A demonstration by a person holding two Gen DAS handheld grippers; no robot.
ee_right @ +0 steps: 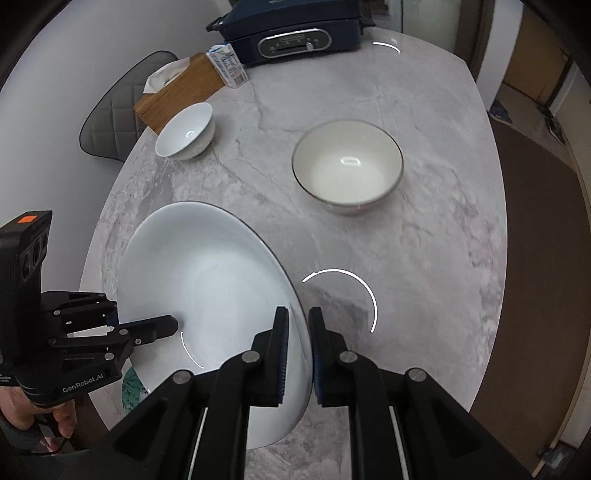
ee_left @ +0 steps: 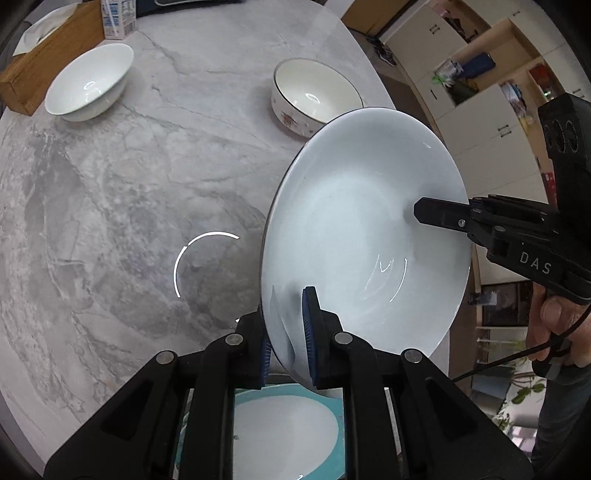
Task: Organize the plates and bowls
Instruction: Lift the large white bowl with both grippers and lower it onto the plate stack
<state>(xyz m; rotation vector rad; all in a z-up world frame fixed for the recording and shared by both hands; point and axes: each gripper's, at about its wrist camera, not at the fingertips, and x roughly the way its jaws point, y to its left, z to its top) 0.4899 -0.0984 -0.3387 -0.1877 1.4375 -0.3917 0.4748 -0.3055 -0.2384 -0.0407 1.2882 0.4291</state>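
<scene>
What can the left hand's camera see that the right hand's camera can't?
Only the left wrist view shows a teal-rimmed plate below the gripper and the shelves. Only the right wrist view shows a dark appliance and a grey chair. Both show the white plate pinched by the left gripper and right gripper, plus two bowls on the marble table.

Even overhead light; ring-lamp glare arcs on the glossy marble desk (ee_left: 110, 206) and white plate (ee_left: 369, 240). Fisheye bends dark, vignetted edges.
</scene>
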